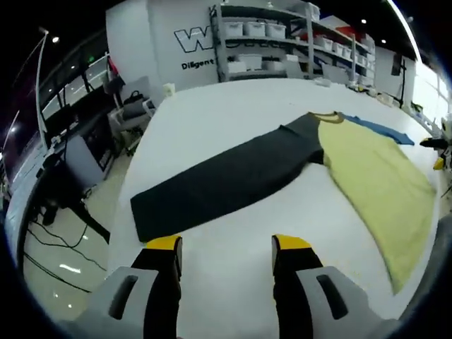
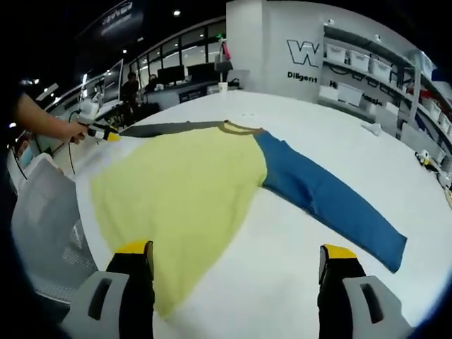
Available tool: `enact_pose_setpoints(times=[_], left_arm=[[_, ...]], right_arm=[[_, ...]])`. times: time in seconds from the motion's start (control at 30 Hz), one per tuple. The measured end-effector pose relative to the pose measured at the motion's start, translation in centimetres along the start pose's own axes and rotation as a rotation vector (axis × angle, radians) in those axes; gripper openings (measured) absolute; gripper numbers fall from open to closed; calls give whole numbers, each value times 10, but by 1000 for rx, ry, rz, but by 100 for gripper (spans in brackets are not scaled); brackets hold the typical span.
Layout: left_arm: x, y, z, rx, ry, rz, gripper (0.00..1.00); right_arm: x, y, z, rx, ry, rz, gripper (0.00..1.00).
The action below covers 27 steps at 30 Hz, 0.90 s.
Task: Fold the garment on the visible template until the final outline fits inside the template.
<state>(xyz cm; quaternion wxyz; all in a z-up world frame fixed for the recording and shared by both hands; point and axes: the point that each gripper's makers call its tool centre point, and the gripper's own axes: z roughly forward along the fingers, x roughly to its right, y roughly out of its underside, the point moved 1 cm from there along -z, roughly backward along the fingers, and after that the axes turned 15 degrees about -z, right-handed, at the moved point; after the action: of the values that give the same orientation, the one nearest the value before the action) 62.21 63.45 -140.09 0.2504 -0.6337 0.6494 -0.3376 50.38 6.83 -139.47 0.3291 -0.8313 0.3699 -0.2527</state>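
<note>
A long-sleeved shirt lies flat on the white table (image 1: 212, 120). Its body is yellow (image 1: 374, 176) (image 2: 183, 198), one sleeve is dark grey (image 1: 226, 180) (image 2: 166, 128), the other blue (image 2: 325, 201) (image 1: 385, 131). My left gripper (image 1: 227, 247) is open, hovering just short of the grey sleeve's cuff end. In the right gripper view a person's hand (image 2: 70, 131) holds that left gripper (image 2: 102, 133) beside the grey sleeve. Above the table, my right gripper (image 2: 236, 251) is open near the yellow hem, with one jaw over the cloth's edge.
The table's left edge drops to a shiny floor with cables (image 1: 63, 240) and desks (image 1: 92, 141). Shelves with white bins (image 1: 282, 35) stand past the far end. A white mesh chair (image 2: 42, 219) sits close at the left. Small items lie at the far right edge (image 2: 424, 157).
</note>
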Motion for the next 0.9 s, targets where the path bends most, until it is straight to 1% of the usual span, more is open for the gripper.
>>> enact_pose_setpoints(times=[0.07, 0.1, 0.13, 0.17, 0.27, 0.37, 0.43, 0.57, 0.67, 0.73, 0.8, 0.9], left_arm=[[-15, -4, 2, 15, -40, -35, 46], [-22, -6, 3, 21, -61, -54, 46], [-29, -6, 4, 20, -80, -92, 44], [-33, -6, 5, 18, -89, -113, 44], [-46, -6, 9, 12, -119, -117, 42], [-50, -3, 14, 0, -123, -110, 39], [-53, -3, 15, -3, -127, -105, 38], [-60, -4, 21, -9, -144, -118, 35], [-64, -7, 22, 2, -153, -129, 32], [-66, -7, 22, 4, -163, -128, 28], [-65, -8, 23, 8, -151, -156, 26], [-65, -9, 23, 15, -149, -171, 25]], right_arm=[[2, 5, -3, -18, 10, 11, 95], [2, 7, -5, -17, 12, 16, 95], [3, 11, -7, -26, 13, 19, 95], [4, 15, -9, -40, 18, 18, 95], [8, 20, -16, -47, 33, 34, 94], [14, 26, -23, -57, 59, 55, 93], [14, 29, -26, -57, 69, 74, 93], [13, 34, -30, -76, 80, 81, 92], [12, 35, -32, -76, 86, 89, 92], [10, 38, -32, -89, 79, 86, 92], [10, 40, -34, -103, 80, 76, 91], [12, 39, -37, -98, 90, 87, 91]])
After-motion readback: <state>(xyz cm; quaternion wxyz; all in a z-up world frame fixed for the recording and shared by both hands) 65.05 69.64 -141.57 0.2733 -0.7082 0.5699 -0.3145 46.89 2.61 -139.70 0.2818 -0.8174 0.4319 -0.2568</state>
